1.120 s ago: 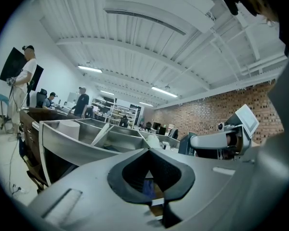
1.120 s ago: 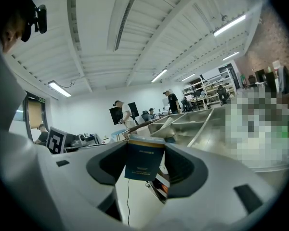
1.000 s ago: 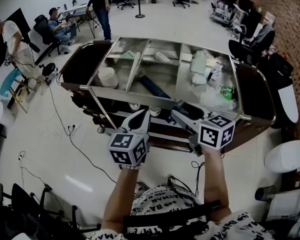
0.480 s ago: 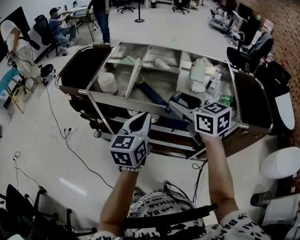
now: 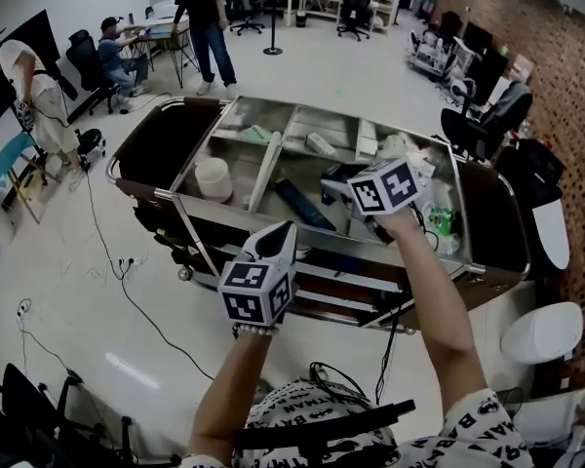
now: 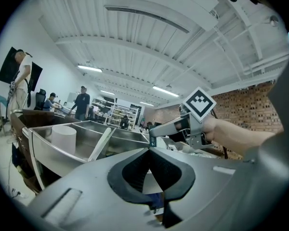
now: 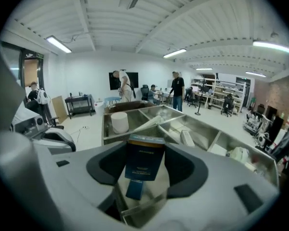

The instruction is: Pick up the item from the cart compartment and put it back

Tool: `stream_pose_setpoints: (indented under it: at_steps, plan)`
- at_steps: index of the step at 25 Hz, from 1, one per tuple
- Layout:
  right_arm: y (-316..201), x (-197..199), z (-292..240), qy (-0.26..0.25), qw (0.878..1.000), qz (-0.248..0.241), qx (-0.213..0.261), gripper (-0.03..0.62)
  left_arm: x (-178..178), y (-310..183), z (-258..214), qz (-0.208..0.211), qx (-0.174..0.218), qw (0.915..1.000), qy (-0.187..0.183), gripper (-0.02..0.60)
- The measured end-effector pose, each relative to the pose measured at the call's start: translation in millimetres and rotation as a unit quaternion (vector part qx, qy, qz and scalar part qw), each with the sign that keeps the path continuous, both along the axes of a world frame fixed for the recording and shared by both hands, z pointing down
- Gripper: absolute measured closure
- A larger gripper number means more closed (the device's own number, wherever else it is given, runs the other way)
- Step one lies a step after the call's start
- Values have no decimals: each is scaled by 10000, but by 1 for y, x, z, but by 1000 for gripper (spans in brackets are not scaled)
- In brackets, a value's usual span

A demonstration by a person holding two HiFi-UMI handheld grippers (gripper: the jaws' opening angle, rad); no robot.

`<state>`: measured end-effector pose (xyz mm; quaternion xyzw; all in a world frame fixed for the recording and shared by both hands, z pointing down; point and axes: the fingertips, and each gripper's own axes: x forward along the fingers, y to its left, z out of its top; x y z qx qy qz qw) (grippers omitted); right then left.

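Observation:
A dark blue box lies in the middle compartment of the steel cart. My right gripper hangs over that compartment, just to the right of the box, pointing left. In the right gripper view the box shows between the open jaws of the right gripper, the pads apart from it. My left gripper is held in front of the cart's near rim, outside the compartments. In the left gripper view the left gripper has its pads together with nothing in them.
A white roll stands in the left compartment beside a slanted white divider. Bags and bottles and a green packet fill the right compartment. People stand behind the cart. Cables lie on the floor.
My right gripper has moved from the cart's near rim forward and up over the middle compartment, close to the blue box. The left gripper has hardly moved.

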<state>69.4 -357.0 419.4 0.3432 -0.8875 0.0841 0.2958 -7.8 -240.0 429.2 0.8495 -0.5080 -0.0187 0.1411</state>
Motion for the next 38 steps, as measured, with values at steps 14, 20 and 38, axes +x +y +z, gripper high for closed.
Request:
stream_pose_setpoints:
  at_steps: [14,20,38]
  plan:
    - [-70,-14,93,2456,9596,-152,-1363,344,-25,-41,-11,-133,-155,9998,59,581]
    - [-82,-13,118,2856,9426,-135,-1727,344,-31,-45,-1,-181,-345,9992,67,581]
    - [-90,-13,158,3432,9121,-251,-2228,332,-43,-41,7,-300,-550,9978,232,581]
